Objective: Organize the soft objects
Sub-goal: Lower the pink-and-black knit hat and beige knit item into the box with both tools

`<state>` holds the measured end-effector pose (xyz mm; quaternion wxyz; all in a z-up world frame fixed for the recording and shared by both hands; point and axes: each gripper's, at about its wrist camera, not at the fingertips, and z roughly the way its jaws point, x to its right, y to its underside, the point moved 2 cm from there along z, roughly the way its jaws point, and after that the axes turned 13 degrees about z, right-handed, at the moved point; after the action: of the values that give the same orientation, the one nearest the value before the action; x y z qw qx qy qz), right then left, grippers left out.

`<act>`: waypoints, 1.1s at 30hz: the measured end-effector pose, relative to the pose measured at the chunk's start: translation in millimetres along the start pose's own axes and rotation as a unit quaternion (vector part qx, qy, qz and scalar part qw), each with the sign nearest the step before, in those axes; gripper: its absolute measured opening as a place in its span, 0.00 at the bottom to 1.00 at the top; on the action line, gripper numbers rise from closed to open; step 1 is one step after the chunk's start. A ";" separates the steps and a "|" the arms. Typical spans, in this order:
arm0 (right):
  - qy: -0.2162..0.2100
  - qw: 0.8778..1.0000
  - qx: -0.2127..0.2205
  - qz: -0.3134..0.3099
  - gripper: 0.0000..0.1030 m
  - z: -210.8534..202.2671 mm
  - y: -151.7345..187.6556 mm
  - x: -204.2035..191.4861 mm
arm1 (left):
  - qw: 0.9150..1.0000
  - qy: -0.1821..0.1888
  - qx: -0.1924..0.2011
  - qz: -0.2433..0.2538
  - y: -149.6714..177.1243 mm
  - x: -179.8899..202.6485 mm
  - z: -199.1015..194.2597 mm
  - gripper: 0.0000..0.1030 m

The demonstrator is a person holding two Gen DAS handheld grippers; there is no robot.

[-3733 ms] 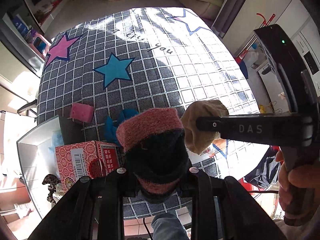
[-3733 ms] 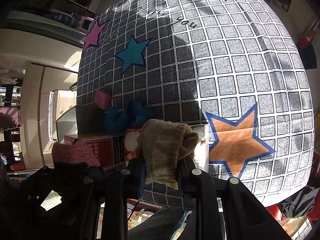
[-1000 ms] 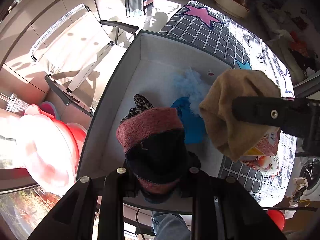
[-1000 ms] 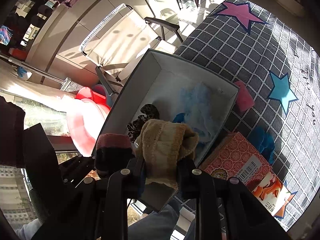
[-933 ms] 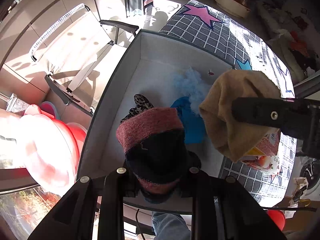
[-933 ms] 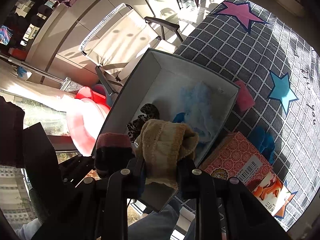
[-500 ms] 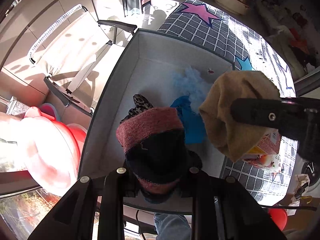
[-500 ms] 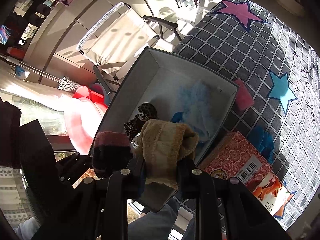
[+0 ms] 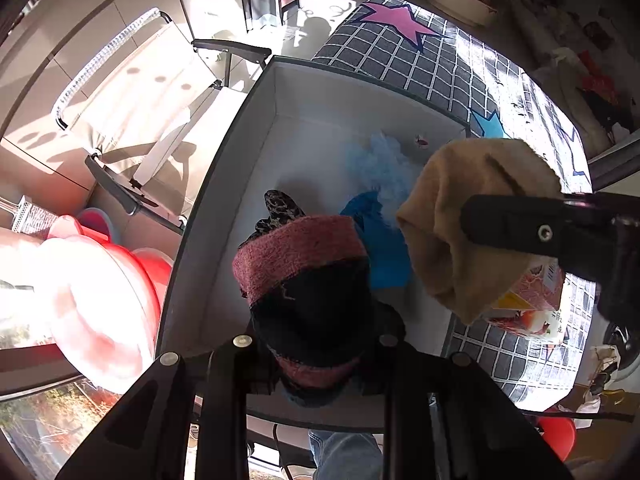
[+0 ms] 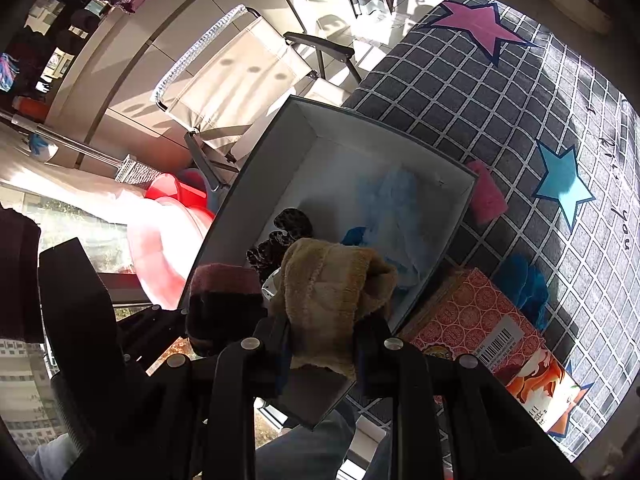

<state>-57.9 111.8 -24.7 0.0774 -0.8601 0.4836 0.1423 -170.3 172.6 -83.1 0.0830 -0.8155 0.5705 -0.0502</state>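
Observation:
My left gripper [image 9: 314, 344] is shut on a rolled pink-and-black sock [image 9: 304, 280] and hangs over the near end of an open grey box [image 9: 224, 168]. Just to its right, my right gripper [image 10: 320, 340] is shut on a tan fuzzy sock [image 10: 328, 292], also above the box [image 10: 460, 216]. In the left wrist view the tan sock [image 9: 460, 220] hangs from the right gripper's black finger [image 9: 540, 232]. Inside the box lie a pale blue fluffy piece [image 9: 376, 160], a bright blue cloth [image 9: 384, 248] and a leopard-print item [image 9: 280, 204].
The box stands at the edge of a star-patterned checked tablecloth [image 10: 500, 100]. Beside it lie a red patterned carton [image 10: 472, 320], a pink sponge [image 10: 486, 196] and a blue fuzzy cloth [image 10: 524, 284]. Beyond the table edge are a folding chair [image 9: 152, 92] and red stools [image 9: 132, 264].
Since the earliest frames both grippers have carried their socks from above the tablecloth to above the box. Over the last second they have hardly shifted.

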 end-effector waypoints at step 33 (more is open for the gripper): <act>0.020 1.000 0.002 -0.008 0.25 8.9 -13.7 -2.5 | 1.000 0.001 -0.013 -0.004 -13.3 -6.1 9.8 0.28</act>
<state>-48.9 123.4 -32.4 0.0709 -0.8666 0.4783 0.1237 -158.4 183.6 -90.1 0.0719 -0.8186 0.5682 -0.0438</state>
